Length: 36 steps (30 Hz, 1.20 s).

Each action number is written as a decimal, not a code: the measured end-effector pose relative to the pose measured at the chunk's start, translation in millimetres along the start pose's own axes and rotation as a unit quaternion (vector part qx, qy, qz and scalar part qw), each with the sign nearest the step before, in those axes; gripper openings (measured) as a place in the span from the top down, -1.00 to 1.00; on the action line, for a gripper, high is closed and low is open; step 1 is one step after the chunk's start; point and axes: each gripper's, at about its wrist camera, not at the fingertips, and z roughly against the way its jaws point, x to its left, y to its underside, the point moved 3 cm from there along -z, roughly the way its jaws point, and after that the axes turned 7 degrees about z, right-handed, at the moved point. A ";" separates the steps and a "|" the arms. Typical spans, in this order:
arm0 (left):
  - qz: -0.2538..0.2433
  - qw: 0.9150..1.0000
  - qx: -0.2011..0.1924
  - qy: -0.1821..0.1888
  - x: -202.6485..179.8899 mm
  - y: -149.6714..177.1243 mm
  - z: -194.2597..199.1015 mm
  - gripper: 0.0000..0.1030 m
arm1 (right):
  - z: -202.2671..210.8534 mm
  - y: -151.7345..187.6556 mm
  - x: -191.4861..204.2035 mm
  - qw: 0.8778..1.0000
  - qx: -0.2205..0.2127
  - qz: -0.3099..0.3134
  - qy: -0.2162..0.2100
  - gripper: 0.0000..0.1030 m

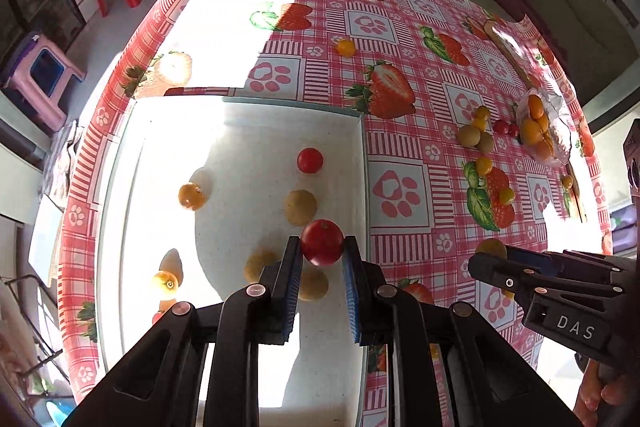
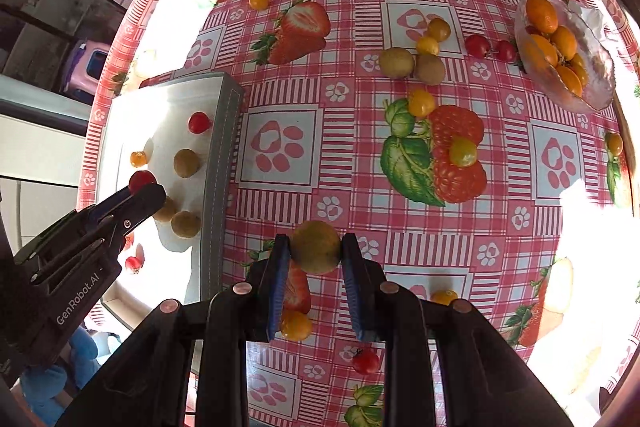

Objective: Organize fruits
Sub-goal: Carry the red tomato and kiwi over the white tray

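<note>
**Tomato over the tray, ready to drop**

The tomato (image 1: 322,242) hangs pinched in the left claw (image 1: 322,247) directly above the tray (image 1: 256,367). The right claw (image 2: 315,247) grips a brown fruit (image 2: 316,247) over the counter (image 2: 420,235), tray to its left.

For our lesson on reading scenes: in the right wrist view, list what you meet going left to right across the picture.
Left gripper with a red tomato → white tray → right gripper gripping a brown-green fruit → glass dish of orange fruits.
</note>
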 end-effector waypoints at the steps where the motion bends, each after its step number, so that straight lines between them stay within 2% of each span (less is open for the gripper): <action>1: 0.005 1.000 -0.001 -0.001 5.5 1.8 2.0 0.58 | -1.1 -0.4 6.7 1.000 0.001 0.005 0.000 0.44; 12: 0.072 0.997 -0.003 -0.033 75.6 35.7 22.6 0.58 | -16.8 -9.2 74.5 0.998 0.015 0.065 -0.016 0.44; 20: 0.107 0.992 0.005 -0.060 117.6 58.2 24.6 0.58 | -39.9 -9.2 115.7 0.993 0.041 0.102 -0.030 0.44; 27: 0.118 0.990 0.027 -0.077 136.2 71.2 7.2 0.58 | -65.1 1.2 130.1 0.991 0.071 0.115 -0.023 0.44; 36: 0.094 0.990 0.051 -0.092 136.7 82.3 -13.2 0.58 | -93.3 9.9 139.6 0.986 0.094 0.135 0.001 0.44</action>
